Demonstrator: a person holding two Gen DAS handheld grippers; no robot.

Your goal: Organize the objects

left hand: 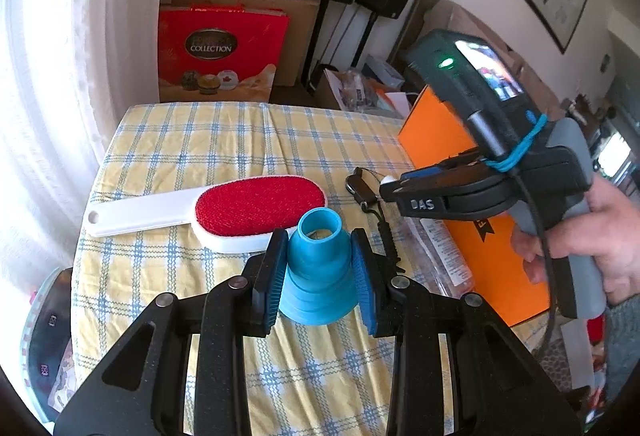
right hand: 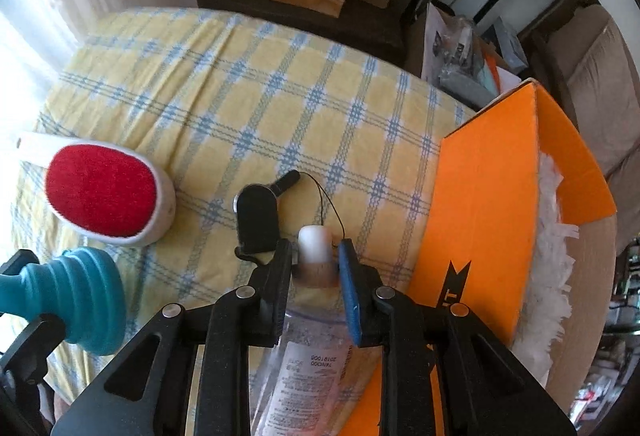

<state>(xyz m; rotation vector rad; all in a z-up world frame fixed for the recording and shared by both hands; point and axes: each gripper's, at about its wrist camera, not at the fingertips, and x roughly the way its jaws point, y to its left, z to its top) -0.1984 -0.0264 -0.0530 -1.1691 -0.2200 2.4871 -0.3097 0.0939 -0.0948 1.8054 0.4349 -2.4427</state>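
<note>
The left gripper [left hand: 320, 268] is clenched on a blue funnel [left hand: 316, 272], its blue pads pressed against the ribbed sides. The funnel stands narrow end up, with its wide base at or just above the checked cloth [left hand: 192, 155] covering the bench; contact with the cloth cannot be confirmed.

Just beyond the left gripper lies a lint brush [left hand: 224, 211], red pad up, its white handle pointing away to the left. To the right of the funnel lies a small black case [left hand: 360, 189] with a thin cord.

The right gripper [right hand: 314, 268] points steeply down over a clear bottle [right hand: 304, 356] lying on the bench. Its pads flank the bottle's neck just below the white cap [right hand: 315, 244], closed in close on either side. Whether they actually press on the neck cannot be determined. The bottle carries a printed label, and its body runs back beneath the gripper. The black case [right hand: 256, 220] lies just ahead and to the left of these fingers.

To the right of the right gripper stands an orange box [right hand: 484, 211], flap raised and open. White shredded filling [right hand: 552, 236] shows inside it. A person's hand [left hand: 592, 240] grips the right gripper's handle.
</note>
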